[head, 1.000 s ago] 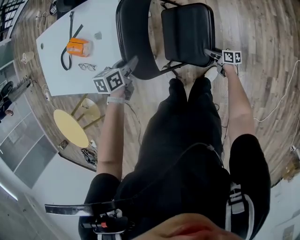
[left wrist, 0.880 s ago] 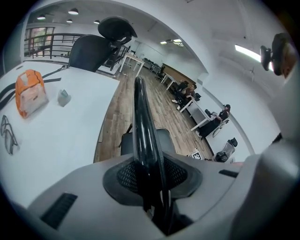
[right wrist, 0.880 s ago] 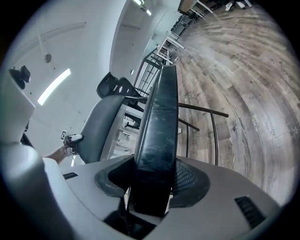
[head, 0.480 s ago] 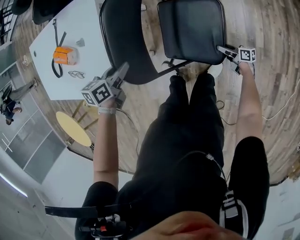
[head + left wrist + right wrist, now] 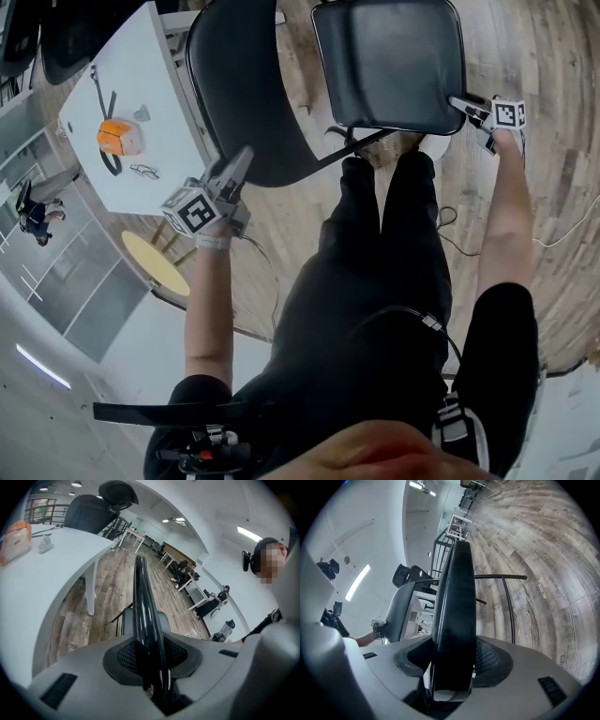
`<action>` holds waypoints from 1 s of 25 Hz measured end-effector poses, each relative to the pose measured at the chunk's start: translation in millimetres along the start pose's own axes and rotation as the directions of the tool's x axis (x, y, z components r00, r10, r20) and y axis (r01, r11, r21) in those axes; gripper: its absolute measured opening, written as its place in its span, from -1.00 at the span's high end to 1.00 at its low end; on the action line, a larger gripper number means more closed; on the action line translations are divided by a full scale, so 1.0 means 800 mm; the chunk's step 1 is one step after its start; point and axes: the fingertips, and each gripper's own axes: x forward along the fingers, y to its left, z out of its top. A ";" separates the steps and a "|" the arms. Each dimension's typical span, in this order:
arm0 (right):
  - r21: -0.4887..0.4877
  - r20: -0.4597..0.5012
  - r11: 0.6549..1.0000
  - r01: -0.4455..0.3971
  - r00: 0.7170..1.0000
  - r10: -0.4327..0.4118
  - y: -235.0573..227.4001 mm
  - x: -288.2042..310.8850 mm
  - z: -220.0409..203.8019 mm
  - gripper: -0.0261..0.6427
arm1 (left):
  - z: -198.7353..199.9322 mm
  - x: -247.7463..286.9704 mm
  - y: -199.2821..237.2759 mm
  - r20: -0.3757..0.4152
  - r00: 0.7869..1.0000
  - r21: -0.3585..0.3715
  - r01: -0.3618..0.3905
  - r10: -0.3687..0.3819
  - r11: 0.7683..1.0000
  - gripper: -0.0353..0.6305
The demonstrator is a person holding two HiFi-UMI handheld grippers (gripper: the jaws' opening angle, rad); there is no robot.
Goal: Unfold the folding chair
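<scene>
Nearest, the left gripper (image 5: 238, 161) is clamped on the backrest (image 5: 239, 84) edge, the right gripper (image 5: 462, 102) beyond pinches the seat (image 5: 389, 61) corner, so the chair (image 5: 361, 143), just before the person, looks mid-unfolding and next likely needs the seat pushed flat.

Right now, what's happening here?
A person stands over a black folding chair on a wood floor, holding a gripper in each hand. The left tongs are clamped on the edge of the curved backrest. The right tongs are clamped on a corner of the padded seat. Seat and backrest are spread apart, so the chair looks partly unfolded.
</scene>
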 end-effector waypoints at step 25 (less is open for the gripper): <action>-0.304 0.045 0.920 0.246 0.969 -0.244 -0.043 -0.086 0.067 -0.05 | 0.046 -0.011 0.002 0.230 0.930 0.158 -0.326 0.287 0.932 0.09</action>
